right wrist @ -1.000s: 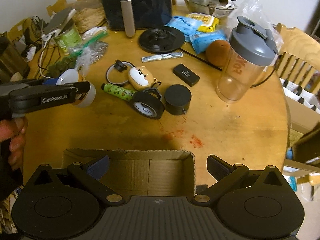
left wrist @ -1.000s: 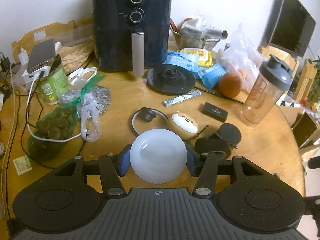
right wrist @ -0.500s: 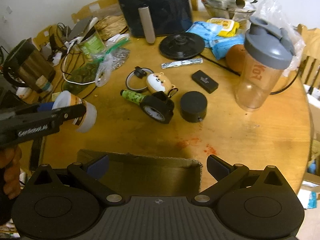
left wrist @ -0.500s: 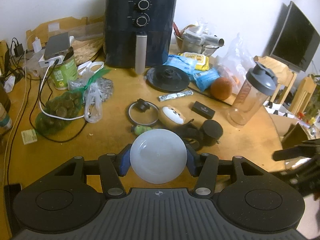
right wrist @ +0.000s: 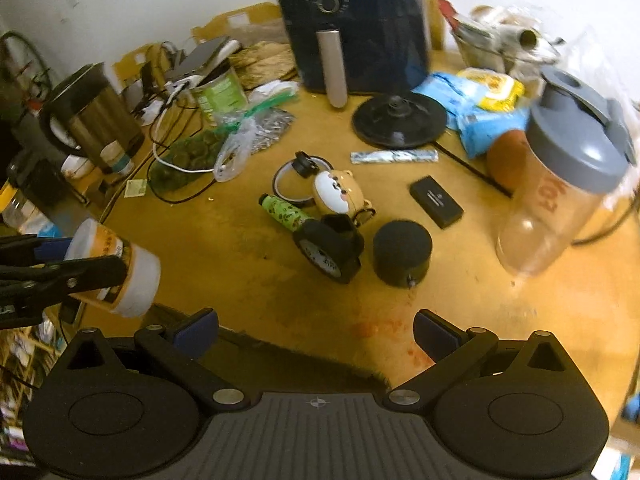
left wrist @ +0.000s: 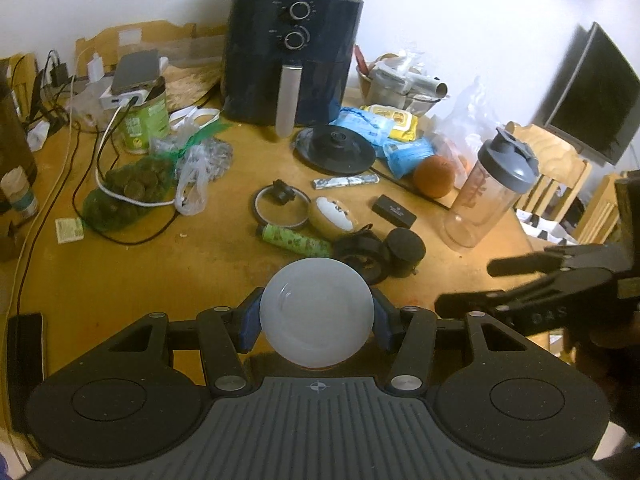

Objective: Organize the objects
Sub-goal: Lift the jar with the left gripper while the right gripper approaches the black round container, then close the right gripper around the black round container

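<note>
We have the white-capped bottle (left wrist: 316, 312) clamped between the blue pads of our left gripper (left wrist: 316, 322), carried in the air above the near edge of the wooden table (left wrist: 132, 276); its long axis runs straight out along the fingers, so the left wrist view shows only the round white cap end-on. The right wrist view gives what that one hides: the bottle (right wrist: 116, 268) seen from the side, with an orange label and lying roughly level, at the far left and well apart from our right gripper (right wrist: 316, 334), whose jaws stand wide and hold nothing. A dark cardboard edge (right wrist: 304, 354) lies just under those spread jaws (probably the box for sorting, though we cannot see inside), so we judge the bottle must travel rightward and down.
</note>
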Demonstrator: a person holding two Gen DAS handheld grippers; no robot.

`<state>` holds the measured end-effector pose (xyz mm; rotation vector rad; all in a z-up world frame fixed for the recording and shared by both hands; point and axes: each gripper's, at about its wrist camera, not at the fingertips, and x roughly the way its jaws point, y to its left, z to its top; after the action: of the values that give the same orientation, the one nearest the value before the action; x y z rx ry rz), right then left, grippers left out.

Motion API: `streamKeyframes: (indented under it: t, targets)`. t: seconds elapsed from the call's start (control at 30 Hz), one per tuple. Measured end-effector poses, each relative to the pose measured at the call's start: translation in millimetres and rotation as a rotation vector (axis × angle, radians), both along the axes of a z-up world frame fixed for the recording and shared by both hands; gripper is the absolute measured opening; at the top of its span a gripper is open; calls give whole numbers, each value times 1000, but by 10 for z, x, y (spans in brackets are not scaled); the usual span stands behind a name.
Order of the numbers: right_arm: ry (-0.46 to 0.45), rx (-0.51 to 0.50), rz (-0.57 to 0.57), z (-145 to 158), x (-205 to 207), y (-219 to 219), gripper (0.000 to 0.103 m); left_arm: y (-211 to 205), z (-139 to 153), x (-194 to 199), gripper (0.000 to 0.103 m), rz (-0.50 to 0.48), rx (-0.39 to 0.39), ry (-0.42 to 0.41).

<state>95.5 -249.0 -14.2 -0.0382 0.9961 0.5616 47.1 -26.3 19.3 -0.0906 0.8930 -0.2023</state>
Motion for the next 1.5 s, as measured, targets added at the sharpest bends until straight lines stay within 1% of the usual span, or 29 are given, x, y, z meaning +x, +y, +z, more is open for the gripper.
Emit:
streamKeyframes:
  t: [0.13, 0.27, 0.4, 0.53, 0.6, 0.73, 0.87, 1.03, 1.1, 1.17, 1.2, 1.23, 1.37, 1.5]
  targets:
    - [-54, -19, 68, -46, 90, 37, 102, -17, 6, -69, 53, 23, -5, 6]
    - [-95, -34, 108, -111, 204, 51, 102, -55, 10, -124, 53, 37, -6, 8]
    - [-108, -41, 127, -207, 341, 65, 101, -61, 2, -154, 53, 49, -8, 15]
    - [-131, -67, 112, -294, 488, 71, 96, -38, 4, -162, 53, 66, -6, 15]
    - [-128, -84, 93, -346, 571, 65, 94, -18, 4, -161, 53, 79, -8, 16]
    - [-111, -101, 46, -444, 723, 29, 87, 14, 13, -137, 53, 95, -11, 13]
    - [-117, -149, 43, -559, 823, 81, 84, 36, 13, -115, 53, 97, -12, 15]
    - [-96, -219, 23, -782, 945, 170, 72, 63, 24, -112, 53, 95, -7, 16]
    - [-70, -217, 9, -872, 989, 174, 68, 72, 26, -126, 53, 93, -6, 18]
    - [-55, -218, 3, -952, 1009, 190, 67, 80, 26, -143, 53, 87, -6, 21]
    - [-49, -213, 3, -977, 1012, 197, 63, 84, 24, -155, 53, 85, -7, 22]
    - [-46, -212, 3, -991, 1006, 209, 60, 93, 24, -166, 53, 83, -9, 24]
    - [-44, -215, -26, -982, 980, 208, 60, 114, 8, -206, 53, 85, -17, 35]
    - [-60, -190, -30, -854, 906, 139, 60, 140, -15, -244, 53, 81, -27, 45]
